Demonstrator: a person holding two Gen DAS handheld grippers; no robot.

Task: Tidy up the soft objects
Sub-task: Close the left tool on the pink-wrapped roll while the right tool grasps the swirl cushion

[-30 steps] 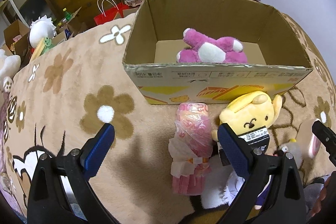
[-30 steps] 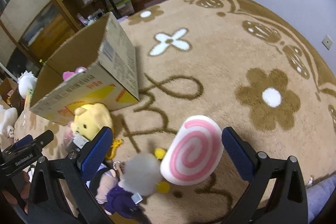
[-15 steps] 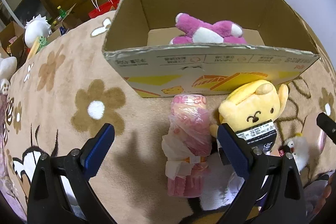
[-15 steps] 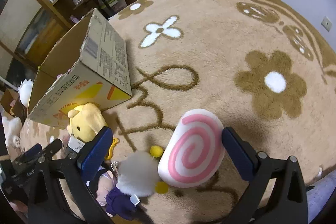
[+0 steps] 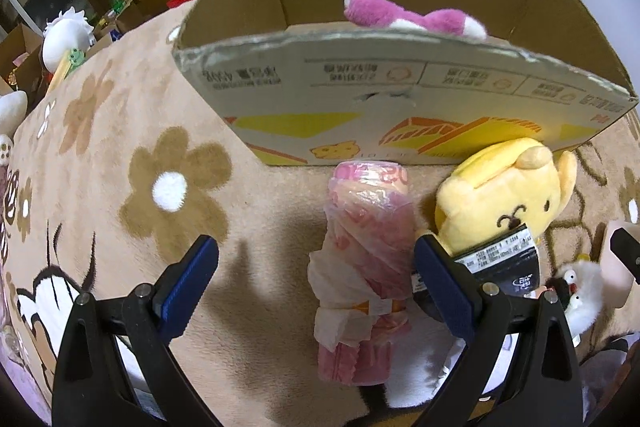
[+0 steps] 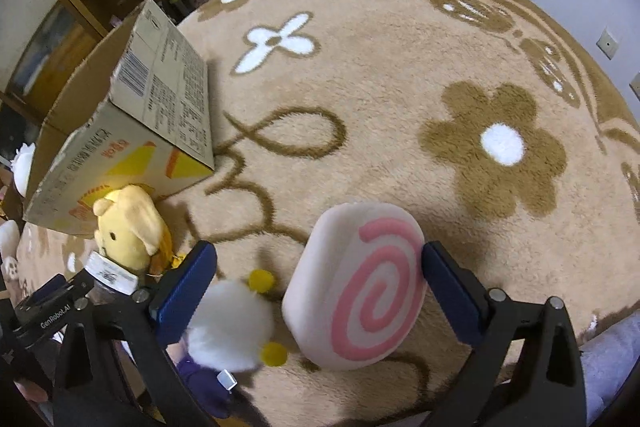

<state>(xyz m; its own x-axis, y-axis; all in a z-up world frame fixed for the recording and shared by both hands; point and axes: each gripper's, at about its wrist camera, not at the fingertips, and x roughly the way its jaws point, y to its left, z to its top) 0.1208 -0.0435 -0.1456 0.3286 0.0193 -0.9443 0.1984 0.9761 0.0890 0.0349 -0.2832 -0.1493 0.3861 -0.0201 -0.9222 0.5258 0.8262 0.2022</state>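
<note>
Jaws of the left gripper (image 5: 316, 259) stand wide apart over the pink wrapped roll (image 5: 366, 259), which lies on the rug (image 5: 120, 155) just in front of the cardboard box (image 5: 400, 91). Beside the roll, a yellow plush (image 5: 504, 203) leans on the box, and a magenta plush (image 5: 412, 19) lies inside. Right gripper (image 6: 320, 287) jaws, also apart, flank the pink-spiral cushion (image 6: 356, 287), well right of the box.

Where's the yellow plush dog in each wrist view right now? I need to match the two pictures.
Left wrist: yellow plush dog right of centre, against the cardboard box front, behind the left gripper's right finger.
Right wrist: yellow plush dog at lower left, by the box.
Shared landmark: the cardboard box.
</note>
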